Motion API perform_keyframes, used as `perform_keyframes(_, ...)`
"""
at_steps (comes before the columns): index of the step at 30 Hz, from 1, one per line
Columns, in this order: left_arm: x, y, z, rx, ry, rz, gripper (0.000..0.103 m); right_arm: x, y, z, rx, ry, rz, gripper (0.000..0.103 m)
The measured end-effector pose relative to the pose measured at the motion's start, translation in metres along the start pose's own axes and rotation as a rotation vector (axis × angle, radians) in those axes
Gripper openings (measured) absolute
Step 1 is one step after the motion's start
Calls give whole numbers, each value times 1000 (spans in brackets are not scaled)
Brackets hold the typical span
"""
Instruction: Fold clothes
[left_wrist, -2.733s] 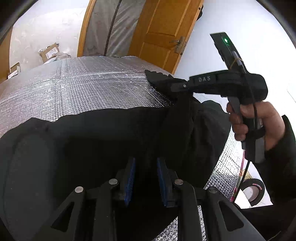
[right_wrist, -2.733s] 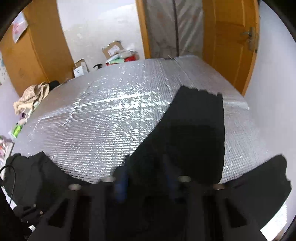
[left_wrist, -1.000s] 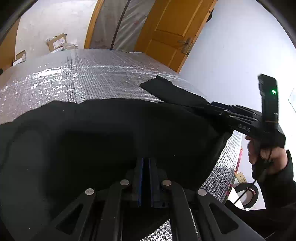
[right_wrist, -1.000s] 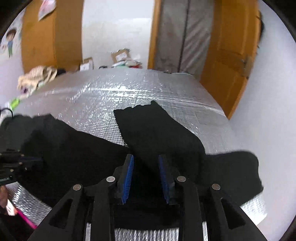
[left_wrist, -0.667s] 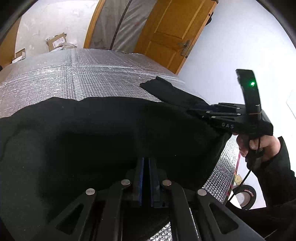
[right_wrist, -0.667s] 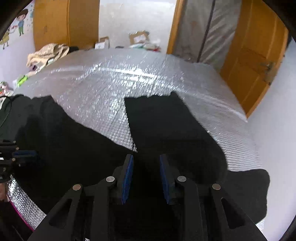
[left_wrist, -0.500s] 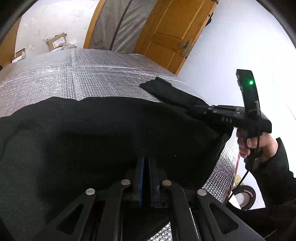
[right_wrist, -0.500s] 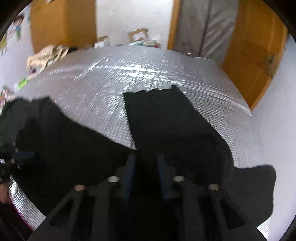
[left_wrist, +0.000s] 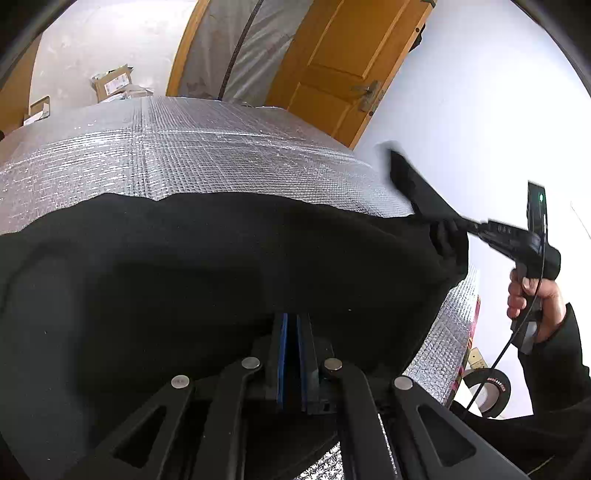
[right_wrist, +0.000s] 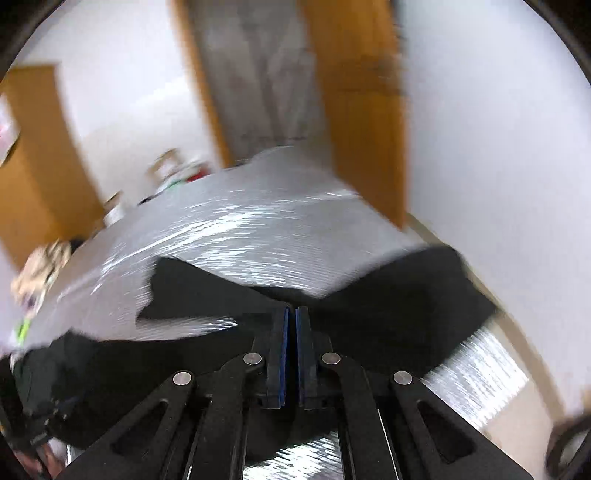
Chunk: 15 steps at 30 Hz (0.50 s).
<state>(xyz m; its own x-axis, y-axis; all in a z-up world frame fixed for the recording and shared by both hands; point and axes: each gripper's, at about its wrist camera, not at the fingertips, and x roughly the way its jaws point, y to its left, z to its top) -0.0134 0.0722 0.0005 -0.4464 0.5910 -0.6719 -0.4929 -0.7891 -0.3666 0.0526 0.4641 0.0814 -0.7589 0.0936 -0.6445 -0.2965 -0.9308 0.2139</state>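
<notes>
A black garment lies spread over the silver foil-covered table. My left gripper is shut on its near edge, with the blue pads pressed together on the cloth. At the right of the left wrist view, a hand holds my right gripper, shut on the garment's right side. A sleeve stands up off the table beyond it. The right wrist view is blurred. It shows the right gripper with pads together on black cloth, and the sleeve trailing left.
An orange door and a white wall stand close past the table's right edge. Cardboard boxes sit on the floor at the back. A roll of black tape lies low on the right. A light pile of clothes is at the far left.
The right gripper closed on the garment's right side, then swung right with a roll of the wrist. This lifted the sleeve off the foil. The left gripper stayed still.
</notes>
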Motion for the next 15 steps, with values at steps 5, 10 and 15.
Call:
perform_keyframes(5, -1, -6, 4, 17, 18, 33, 4, -3, -41, -18, 111, 46, -119, 8)
perform_keyframes(10, -2, -12, 8, 31, 34, 65, 4, -3, -44, -23, 95, 61, -119, 21)
perform_keyframes(15, 1, -12, 9, 41, 31, 71, 4, -17, -6, -20, -139, -22, -116, 27)
